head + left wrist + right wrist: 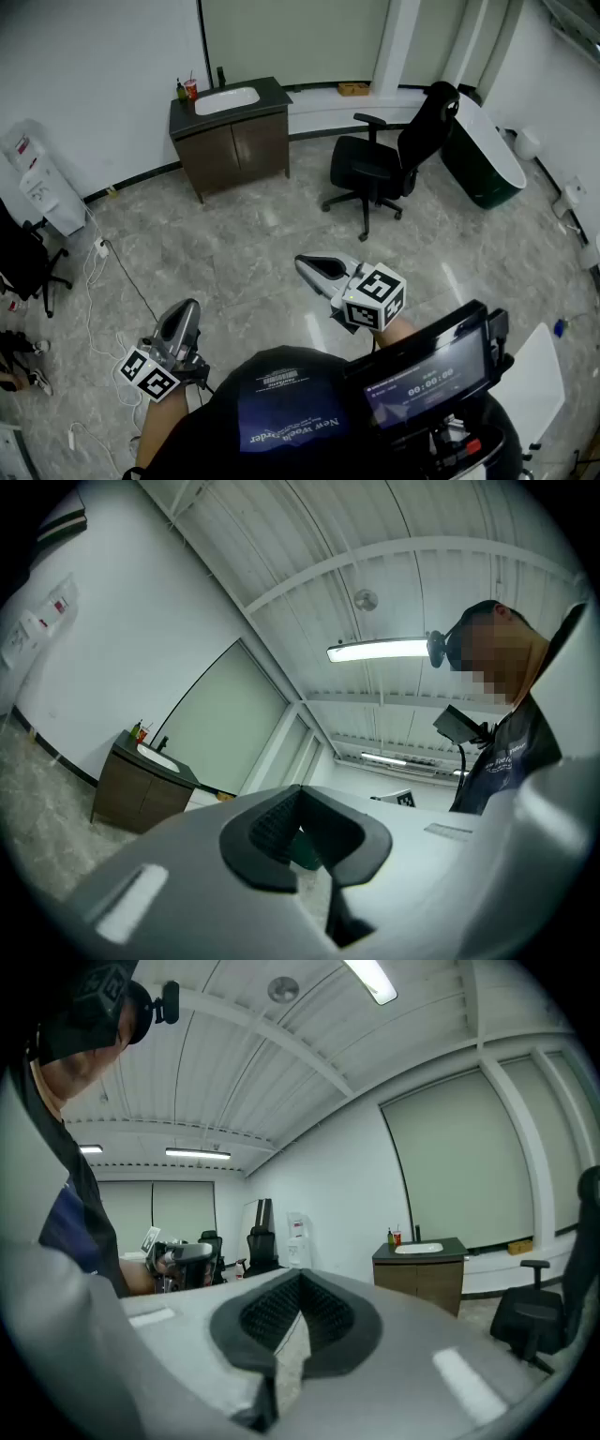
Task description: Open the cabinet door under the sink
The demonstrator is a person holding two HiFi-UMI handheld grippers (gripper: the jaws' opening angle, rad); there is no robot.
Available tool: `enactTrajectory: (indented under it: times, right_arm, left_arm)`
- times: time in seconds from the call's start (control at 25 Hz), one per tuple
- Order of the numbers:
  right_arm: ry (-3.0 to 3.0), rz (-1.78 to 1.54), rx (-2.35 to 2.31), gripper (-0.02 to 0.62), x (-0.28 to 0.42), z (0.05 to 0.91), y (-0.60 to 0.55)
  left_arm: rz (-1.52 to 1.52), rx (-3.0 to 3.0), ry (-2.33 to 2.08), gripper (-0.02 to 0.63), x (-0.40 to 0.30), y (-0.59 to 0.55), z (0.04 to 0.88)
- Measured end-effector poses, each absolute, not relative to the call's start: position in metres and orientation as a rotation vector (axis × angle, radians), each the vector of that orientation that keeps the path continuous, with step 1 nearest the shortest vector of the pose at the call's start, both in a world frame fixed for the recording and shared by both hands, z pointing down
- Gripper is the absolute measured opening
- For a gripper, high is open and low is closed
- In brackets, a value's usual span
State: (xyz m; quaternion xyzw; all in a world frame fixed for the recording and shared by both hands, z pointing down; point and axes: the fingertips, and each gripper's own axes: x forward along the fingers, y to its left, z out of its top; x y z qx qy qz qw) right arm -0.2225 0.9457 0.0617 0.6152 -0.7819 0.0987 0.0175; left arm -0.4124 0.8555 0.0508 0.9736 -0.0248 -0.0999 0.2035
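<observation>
The brown sink cabinet (234, 145) stands against the far wall with a white basin (226, 98) in its dark top. Both of its doors (262, 142) are closed. It shows small in the left gripper view (136, 794) and in the right gripper view (422, 1274). My left gripper (183, 314) is held low at the left, far from the cabinet, its jaws together and empty (300, 789). My right gripper (305, 265) is held out in front of the person's body, also several steps short of the cabinet, shut on nothing (300, 1279).
A black office chair (384, 164) stands right of the cabinet, with a dark green tub (483, 155) beyond it. A water dispenser (42, 187) is at the left wall, with white cables (103, 272) on the marble floor. Small bottles (185, 90) stand on the countertop.
</observation>
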Motion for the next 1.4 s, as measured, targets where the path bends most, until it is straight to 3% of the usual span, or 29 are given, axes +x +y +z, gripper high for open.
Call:
enactTrajectory:
  times: [0.88,1.4]
  right_arm:
    - [-2.442,0.353,1.954,0.0,-0.213,0.073,0.948]
    - [-2.459,0.383,1.954,0.0,-0.126,0.073,0.965]
  left_arm:
    - [-0.261,2.706,-0.038,0.0,-0.404,0.865,0.063]
    - [-0.209,2.708,-0.013,0.0,-0.305,0.874,0.053]
